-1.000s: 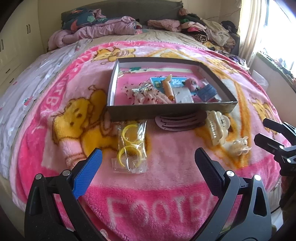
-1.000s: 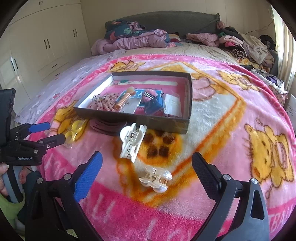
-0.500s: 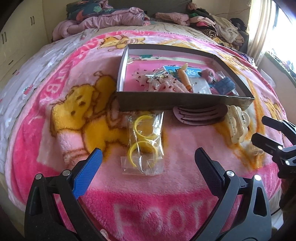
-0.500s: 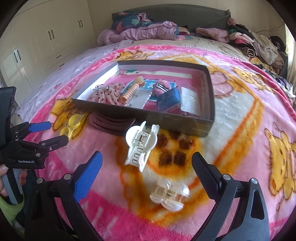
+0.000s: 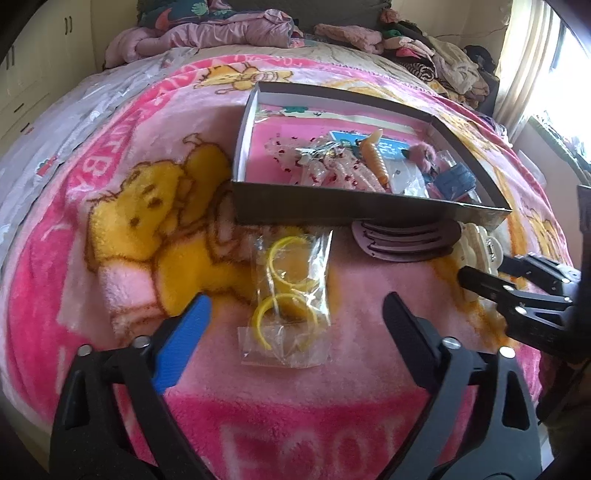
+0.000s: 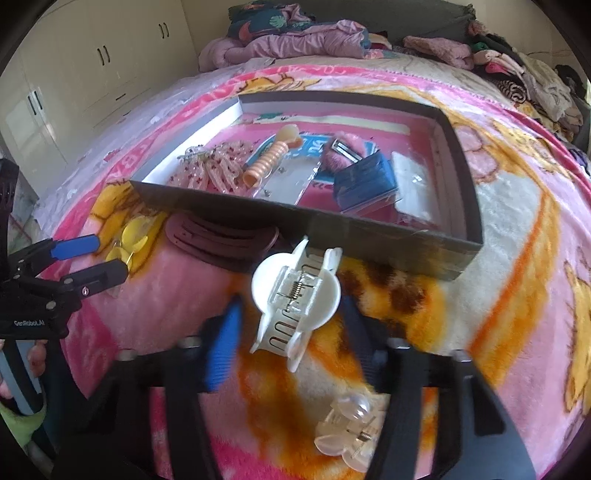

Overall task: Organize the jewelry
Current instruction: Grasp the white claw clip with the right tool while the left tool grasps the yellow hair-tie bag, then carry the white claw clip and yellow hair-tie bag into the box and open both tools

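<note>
Spread over the bed, a pink blanket (image 5: 122, 122) is carrying the box (image 6: 229, 201). Right gripper (image 6: 291, 321) has just been closing around the white claw clip (image 6: 295, 299) at six o'clock of the box, presumably to lift it in; contact unclear. Left gripper (image 5: 295, 321) is narrowing slightly, jaws apart, straddling the bagged yellow hoops (image 5: 288, 295).

A bed covered by a pink cartoon-bear blanket (image 5: 122, 177) carries a shallow grey box (image 5: 332, 210). Just before the box lie bagged yellow hoops (image 5: 288, 295), dark maroon clips (image 5: 406, 240), a white claw clip (image 6: 295, 299) and a clear claw clip (image 6: 347, 432). Piled clothes (image 5: 229, 33) lie beyond the box.
</note>
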Available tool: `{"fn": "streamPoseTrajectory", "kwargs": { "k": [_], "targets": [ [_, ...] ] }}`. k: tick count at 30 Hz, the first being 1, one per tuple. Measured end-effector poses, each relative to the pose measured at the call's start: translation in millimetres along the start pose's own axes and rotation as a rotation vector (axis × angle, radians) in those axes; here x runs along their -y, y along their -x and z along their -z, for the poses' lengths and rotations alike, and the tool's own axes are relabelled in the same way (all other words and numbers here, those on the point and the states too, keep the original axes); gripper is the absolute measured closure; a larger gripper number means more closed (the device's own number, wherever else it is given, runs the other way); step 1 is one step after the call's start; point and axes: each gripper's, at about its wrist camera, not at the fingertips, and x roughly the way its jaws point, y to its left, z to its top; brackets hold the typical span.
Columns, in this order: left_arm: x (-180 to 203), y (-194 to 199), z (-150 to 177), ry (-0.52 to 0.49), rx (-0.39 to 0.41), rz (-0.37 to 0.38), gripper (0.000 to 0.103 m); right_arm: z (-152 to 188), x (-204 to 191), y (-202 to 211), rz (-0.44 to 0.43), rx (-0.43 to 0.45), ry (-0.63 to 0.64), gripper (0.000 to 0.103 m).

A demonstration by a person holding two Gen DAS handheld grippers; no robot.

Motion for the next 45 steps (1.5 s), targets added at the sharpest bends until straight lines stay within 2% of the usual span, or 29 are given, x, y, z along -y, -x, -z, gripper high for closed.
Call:
{"fn": "streamPoseTrajectory", "kwargs": {
  "k": [2,5,7,9,11,12,13,18,32,45],
  "targets": [
    [1.5,-1.5,-0.9,-0.004,-0.002,0.006,0.028,1.3,1.0,0.1,0.005,0.008,0.003,0.071],
    [2.1,-6.9,-1.6,-0.006,-0.012,0.009,0.03,3.2,2.6,4.0,0.002,0.02,0.004,0.073],
    [2.2,-11.4,-1.5,-0.004,-0.022,0.011,0.034,3.1,4.0,7.6,0.004,0.027,0.003,0.074],
    [3.5,-14.9,-0.6,-0.005,-0.034,0.006,0.048,3.8,6.6,14.2,0.002,0.043,-0.003,0.075],
    [5.8,-16.5,0.3,-0.015,-0.042,0.01,0.053,5.1,7.0,19.2,0.002,0.05,-0.004,0.075],
    [6.6,-17.2,1.0,-0.022,-0.045,0.008,0.062,5.8,7.1,21.3,0.001,0.053,-0.004,0.075],
    [6.9,-17.7,1.9,-0.028,-0.047,0.002,0.066,6.8,7.0,23.7,0.0,0.054,-0.003,0.075],
    [5.3,-13.0,3.1,-0.022,-0.053,0.019,0.068,9.6,5.4,33.6,-0.002,0.064,-0.001,0.076],
    [1.8,23.5,-3.1,0.011,0.027,0.05,0.068,10.5,-11.0,49.7,-0.023,0.077,0.036,0.076],
    [-11.1,46.0,-20.5,0.047,0.082,0.056,0.068,-6.2,-33.0,64.7,-0.042,0.112,0.089,0.076]
  ]
}}
